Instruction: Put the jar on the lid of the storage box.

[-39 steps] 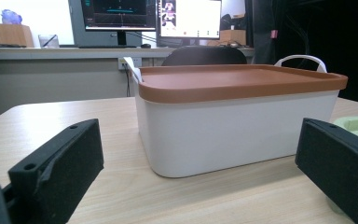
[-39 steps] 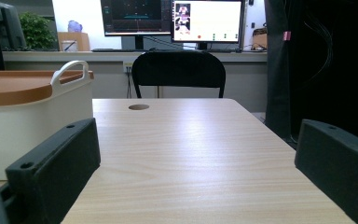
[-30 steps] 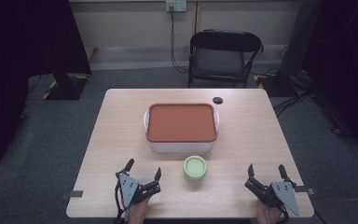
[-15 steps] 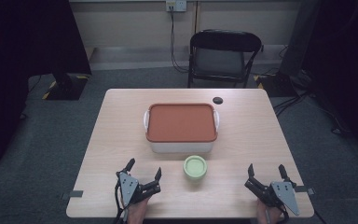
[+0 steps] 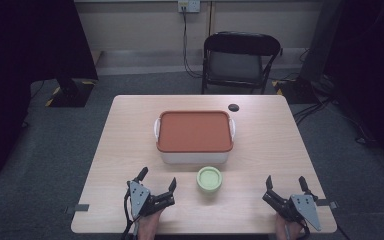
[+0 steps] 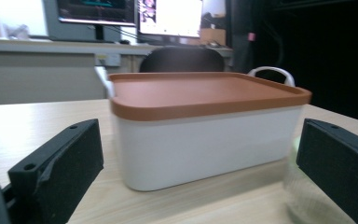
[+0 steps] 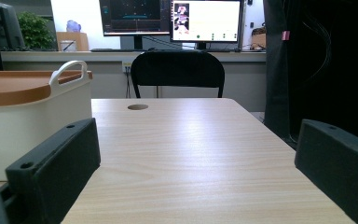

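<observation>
Both hands rest low at the surface's (image 5: 130,145) near edge; left tongs (image 5: 156,184) and right tongs (image 5: 285,185) gape wide, empty, the green cup (image 5: 209,178) between them, the box (image 5: 194,136) ahead.

Green-lidded jar (image 6: 307,196): blurred, cut off at bottom edge in left gripper view. White box (image 7: 32,126): cropped left in right gripper view.

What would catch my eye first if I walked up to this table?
Probably the white box with its orange-brown lid, sitting mid-table with a handle at each end. Just in front of it stands a small pale green round container. At the near edge, the left gripper and right gripper rest with jaws open, one on each side.
</observation>
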Available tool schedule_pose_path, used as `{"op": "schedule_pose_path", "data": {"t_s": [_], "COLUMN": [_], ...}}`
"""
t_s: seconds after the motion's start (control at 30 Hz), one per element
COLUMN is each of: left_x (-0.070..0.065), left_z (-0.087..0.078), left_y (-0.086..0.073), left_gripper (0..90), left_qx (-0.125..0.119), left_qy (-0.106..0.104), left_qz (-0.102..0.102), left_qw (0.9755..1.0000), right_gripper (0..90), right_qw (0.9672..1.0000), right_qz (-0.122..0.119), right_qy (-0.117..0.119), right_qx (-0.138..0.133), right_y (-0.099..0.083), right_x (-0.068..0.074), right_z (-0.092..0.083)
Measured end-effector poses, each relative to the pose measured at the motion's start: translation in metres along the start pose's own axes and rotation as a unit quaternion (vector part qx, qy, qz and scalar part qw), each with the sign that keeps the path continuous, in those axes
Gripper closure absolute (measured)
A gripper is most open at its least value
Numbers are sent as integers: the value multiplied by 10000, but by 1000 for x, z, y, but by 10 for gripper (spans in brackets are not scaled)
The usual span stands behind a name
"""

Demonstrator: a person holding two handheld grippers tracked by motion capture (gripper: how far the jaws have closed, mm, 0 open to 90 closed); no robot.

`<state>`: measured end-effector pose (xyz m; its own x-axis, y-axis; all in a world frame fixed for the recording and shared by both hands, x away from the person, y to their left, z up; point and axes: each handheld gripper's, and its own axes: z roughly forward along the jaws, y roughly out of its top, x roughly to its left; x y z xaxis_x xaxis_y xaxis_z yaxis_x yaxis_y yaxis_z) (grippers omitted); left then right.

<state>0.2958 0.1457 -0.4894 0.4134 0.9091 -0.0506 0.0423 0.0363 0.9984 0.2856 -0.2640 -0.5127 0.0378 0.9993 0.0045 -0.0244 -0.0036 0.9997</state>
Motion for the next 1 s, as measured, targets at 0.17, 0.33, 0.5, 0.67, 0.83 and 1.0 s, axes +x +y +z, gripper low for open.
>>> {"op": "schedule_pose_path", "data": {"t_s": [0.17,0.33,0.5,0.67,0.83,1.0], "left_x": [-8,-19,-38,-49,-57,-71], "left_z": [4,8,17,25,33,47], "left_y": [4,4,2,6,8,9], "left_gripper": [0,3,2,0,0,0], "left_qx": [20,113,235,307,417,647], "left_qy": [-200,-489,-862,-1066,-1204,-1431], "left_qz": [-2,-61,27,64,168,261], "left_qw": [9998,9987,9960,9938,9917,9872], "right_gripper": [0,0,0,0,0,0], "right_qw": [10000,10000,10000,10000,10000,10000], "right_qz": [-2,1,2,3,2,3], "right_qy": [0,1,2,5,5,6], "right_qx": [-1,-1,-2,0,-1,-1], "right_y": [0,0,0,0,0,0], "right_x": [0,0,0,0,0,0], "right_z": [0,0,0,0,0,0]}}
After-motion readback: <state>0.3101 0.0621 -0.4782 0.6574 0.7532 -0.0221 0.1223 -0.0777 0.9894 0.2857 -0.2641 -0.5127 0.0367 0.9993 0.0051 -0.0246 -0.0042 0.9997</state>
